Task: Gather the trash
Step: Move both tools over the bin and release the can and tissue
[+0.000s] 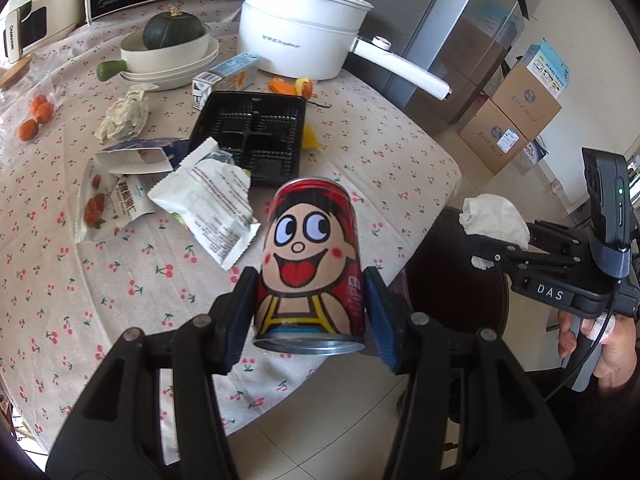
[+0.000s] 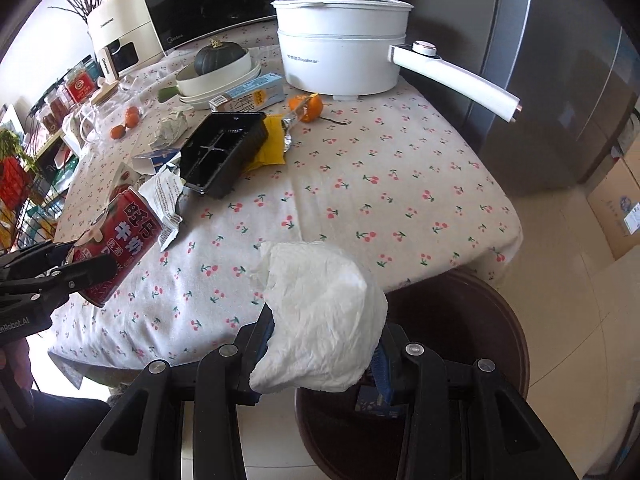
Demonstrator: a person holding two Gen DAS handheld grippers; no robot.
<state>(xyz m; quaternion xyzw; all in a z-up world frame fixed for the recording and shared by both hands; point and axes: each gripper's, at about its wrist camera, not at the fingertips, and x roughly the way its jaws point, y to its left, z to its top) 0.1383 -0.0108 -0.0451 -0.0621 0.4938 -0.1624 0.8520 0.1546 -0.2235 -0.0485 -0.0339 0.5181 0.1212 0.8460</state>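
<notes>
My left gripper (image 1: 308, 316) is shut on a red cartoon-face milk can (image 1: 312, 264), held above the table's near edge; the can also shows in the right wrist view (image 2: 120, 240). My right gripper (image 2: 324, 344) is shut on a crumpled white tissue (image 2: 324, 312), held over a dark brown bin (image 2: 480, 340) beside the table. The tissue (image 1: 494, 220) and bin (image 1: 452, 280) also show in the left wrist view. A black plastic tray (image 1: 252, 136), white wrappers (image 1: 208, 204), a crumpled paper (image 1: 124, 112), a milk carton (image 1: 228, 76) and orange peel (image 1: 292, 86) lie on the tablecloth.
A white electric pot (image 1: 304, 28) with a long handle stands at the back. A green squash sits in a stack of bowls (image 1: 172, 56). Small oranges (image 1: 36, 116) lie at the left. A fridge (image 2: 560, 80) and cardboard boxes (image 1: 516, 116) stand to the right.
</notes>
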